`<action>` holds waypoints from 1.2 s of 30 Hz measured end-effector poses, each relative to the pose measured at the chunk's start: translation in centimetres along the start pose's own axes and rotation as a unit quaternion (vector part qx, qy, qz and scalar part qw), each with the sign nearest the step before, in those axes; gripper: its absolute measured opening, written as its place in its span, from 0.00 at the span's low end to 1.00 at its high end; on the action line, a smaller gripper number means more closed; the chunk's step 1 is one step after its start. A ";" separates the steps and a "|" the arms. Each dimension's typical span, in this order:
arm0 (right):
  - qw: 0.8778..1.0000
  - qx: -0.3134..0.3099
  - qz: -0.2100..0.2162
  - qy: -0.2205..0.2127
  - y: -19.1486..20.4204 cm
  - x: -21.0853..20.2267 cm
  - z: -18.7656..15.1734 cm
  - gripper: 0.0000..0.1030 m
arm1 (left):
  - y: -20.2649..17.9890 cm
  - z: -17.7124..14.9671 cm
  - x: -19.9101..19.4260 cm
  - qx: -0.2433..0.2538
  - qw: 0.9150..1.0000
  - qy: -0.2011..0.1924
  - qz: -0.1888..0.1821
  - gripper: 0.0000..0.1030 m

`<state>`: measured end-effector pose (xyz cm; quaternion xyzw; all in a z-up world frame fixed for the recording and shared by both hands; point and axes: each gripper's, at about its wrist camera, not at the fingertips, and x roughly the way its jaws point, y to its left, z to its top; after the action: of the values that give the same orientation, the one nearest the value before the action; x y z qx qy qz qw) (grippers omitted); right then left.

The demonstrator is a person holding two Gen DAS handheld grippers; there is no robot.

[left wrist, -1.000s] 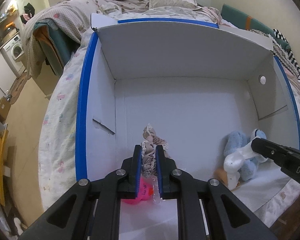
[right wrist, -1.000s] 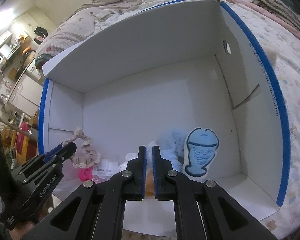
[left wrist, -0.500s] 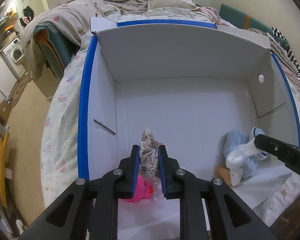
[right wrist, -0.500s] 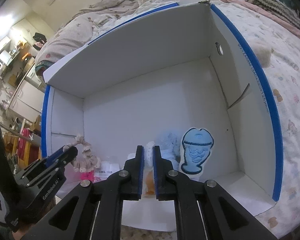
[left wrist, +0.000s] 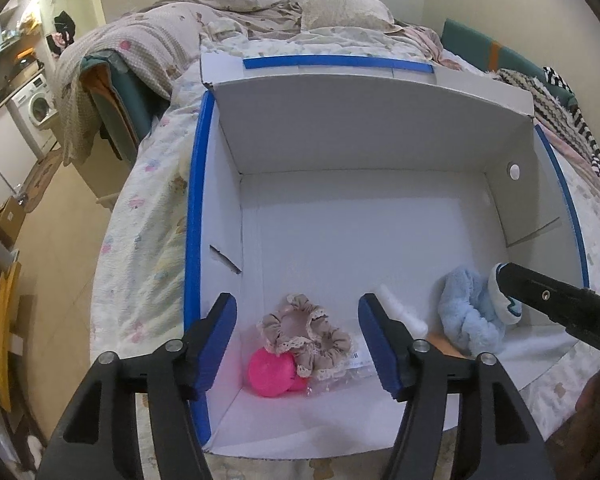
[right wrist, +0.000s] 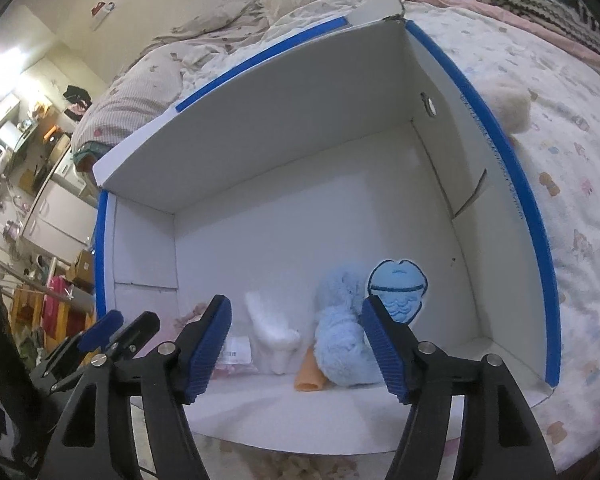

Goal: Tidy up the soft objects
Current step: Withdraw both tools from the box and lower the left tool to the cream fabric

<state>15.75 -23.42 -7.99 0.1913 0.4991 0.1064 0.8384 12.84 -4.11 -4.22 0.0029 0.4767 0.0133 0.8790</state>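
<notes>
Your left tongs have just been opening and now stand apart, pads clear of the beige scrunchie, which lies on the pink ball in the near left corner of the white box. Your right tongs have just been opening too, clamping nothing, above the blue plush toy near the box's front right corner.

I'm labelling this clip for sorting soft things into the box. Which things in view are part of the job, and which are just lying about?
Part of the job:
white box
beige scrunchie
pink ball
blue plush toy
fish-shaped patch

Lying about:
pillow
rumpled blanket
washing machine
striped knit throw
</notes>
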 end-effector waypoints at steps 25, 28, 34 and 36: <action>1.000 -0.013 -0.003 -0.012 -0.7 -4.8 -4.9 0.70 | 2.8 -4.2 -5.2 -0.037 0.999 -0.012 0.007 0.63; 1.000 -0.014 -0.003 -0.020 -0.9 -5.6 -5.5 0.71 | 3.4 -5.0 -5.7 -0.046 0.999 -0.011 0.008 0.63; 1.000 0.001 -0.015 -0.001 -2.0 -5.5 -7.0 0.71 | 4.2 -6.8 -5.7 -0.065 0.998 0.008 0.006 0.63; 1.000 0.001 -0.022 0.003 -2.4 -5.4 -7.2 0.71 | 4.2 -7.4 -5.6 -0.066 0.998 0.013 0.006 0.63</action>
<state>6.83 -26.06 -7.76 0.1804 0.5054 0.0880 0.8392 3.55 -0.15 -3.52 -0.0526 0.4863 0.0498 0.8708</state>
